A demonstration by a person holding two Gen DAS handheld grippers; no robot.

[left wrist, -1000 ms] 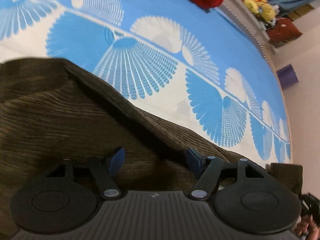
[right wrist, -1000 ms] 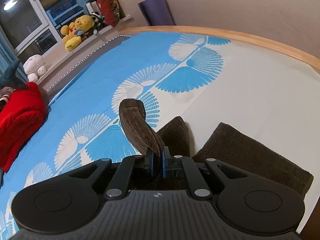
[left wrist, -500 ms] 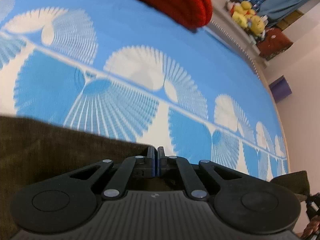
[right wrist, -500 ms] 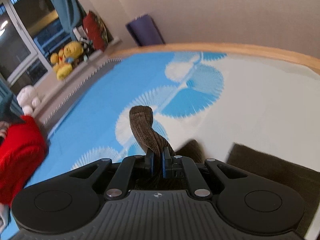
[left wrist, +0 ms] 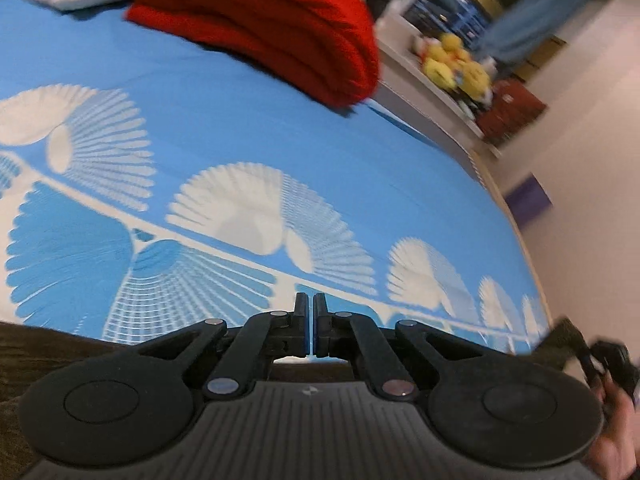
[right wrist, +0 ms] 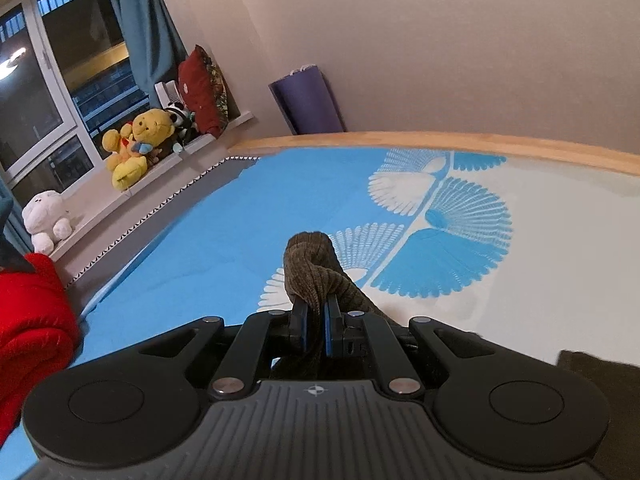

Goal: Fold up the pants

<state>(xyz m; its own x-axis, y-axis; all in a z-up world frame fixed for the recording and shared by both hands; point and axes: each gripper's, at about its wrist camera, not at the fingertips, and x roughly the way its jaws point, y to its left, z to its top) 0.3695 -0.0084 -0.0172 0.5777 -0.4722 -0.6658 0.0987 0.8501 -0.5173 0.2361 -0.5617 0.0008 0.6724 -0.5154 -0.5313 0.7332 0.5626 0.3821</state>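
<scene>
Right wrist view shows the right gripper [right wrist: 316, 324] with its jaws clenched on a bunched fold of the brown corduroy pants [right wrist: 316, 272], the cloth standing up past the tips and lifted clear of the bed [right wrist: 192, 256]; more of the pants lies at the lower right, nearer than the gripper. Holding one edge aloft like this probably serves to carry it over the rest of the garment for a fold. In the left wrist view, the left gripper [left wrist: 310, 326] has its jaws pressed together, and no cloth shows between the tips; the pants lie below and to the left of it, partly hidden under the gripper body, so whether it pinches a thin edge I cannot tell. Beyond the left gripper, a red blanket [left wrist: 272, 28] lies on the bed's far side, well apart from the pants, and the other hand [left wrist: 612, 432] shows at the right edge.
</scene>
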